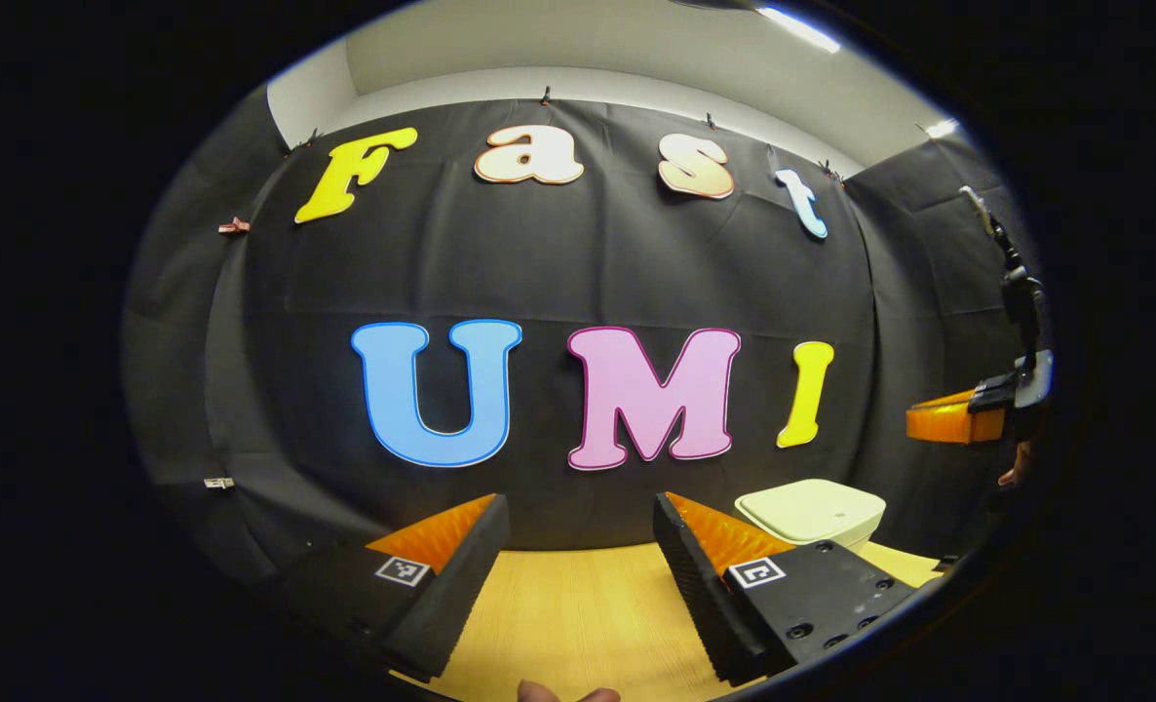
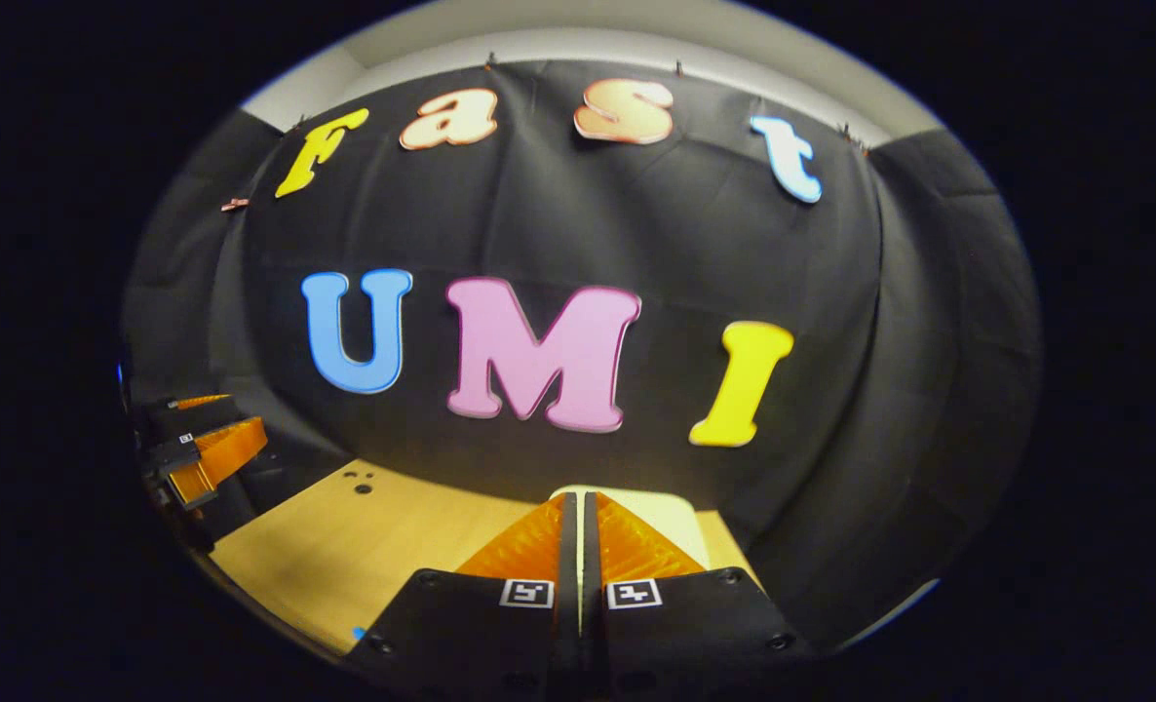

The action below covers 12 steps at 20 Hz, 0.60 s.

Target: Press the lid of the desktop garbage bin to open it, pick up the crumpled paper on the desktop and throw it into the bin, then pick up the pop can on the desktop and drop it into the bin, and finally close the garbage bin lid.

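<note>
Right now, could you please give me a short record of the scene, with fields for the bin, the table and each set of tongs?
bin: pale, lid down, at the back of the table by the wall
table: light wood
left tongs: open, nothing between them, above the table
right tongs: shut on nothing, pointing at the bin

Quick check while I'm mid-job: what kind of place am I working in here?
It looks like a small recording booth, not a real home: black cloth wall draped behind a bare wooden table, with a lidded desktop bin on it and ceiling strip lights above.
</note>
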Tool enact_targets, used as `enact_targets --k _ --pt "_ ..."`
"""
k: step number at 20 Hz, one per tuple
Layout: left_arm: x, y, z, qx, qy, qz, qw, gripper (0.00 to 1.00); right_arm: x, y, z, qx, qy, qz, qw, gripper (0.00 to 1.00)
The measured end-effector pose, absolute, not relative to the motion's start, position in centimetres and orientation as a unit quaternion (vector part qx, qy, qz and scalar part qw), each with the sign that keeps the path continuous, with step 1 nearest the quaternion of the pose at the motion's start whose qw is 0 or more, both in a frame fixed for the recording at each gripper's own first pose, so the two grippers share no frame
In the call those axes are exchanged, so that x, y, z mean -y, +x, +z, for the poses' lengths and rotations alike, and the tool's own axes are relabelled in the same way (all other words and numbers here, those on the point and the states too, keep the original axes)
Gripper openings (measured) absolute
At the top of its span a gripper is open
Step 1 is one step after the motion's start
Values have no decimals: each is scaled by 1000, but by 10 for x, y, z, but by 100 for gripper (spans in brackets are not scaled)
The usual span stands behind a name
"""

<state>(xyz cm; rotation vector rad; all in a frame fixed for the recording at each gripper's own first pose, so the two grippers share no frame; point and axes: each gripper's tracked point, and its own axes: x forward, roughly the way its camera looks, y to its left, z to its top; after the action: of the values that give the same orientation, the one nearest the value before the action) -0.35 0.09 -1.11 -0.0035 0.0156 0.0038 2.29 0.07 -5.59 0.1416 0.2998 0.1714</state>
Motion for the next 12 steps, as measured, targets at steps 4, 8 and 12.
enact_targets --k 4,8,12 --pt "-3 -6 -11 -8 3 1 1000 95 28 59 -85 -234 70 100 965 5" --pt "-4 -9 -14 -10 -5 3 1000 95 27 81 -116 -327 99 144 929 5" --pt "-1 -11 -18 -12 -13 -1 1000 96 26 89 -153 -433 87 199 875 5"
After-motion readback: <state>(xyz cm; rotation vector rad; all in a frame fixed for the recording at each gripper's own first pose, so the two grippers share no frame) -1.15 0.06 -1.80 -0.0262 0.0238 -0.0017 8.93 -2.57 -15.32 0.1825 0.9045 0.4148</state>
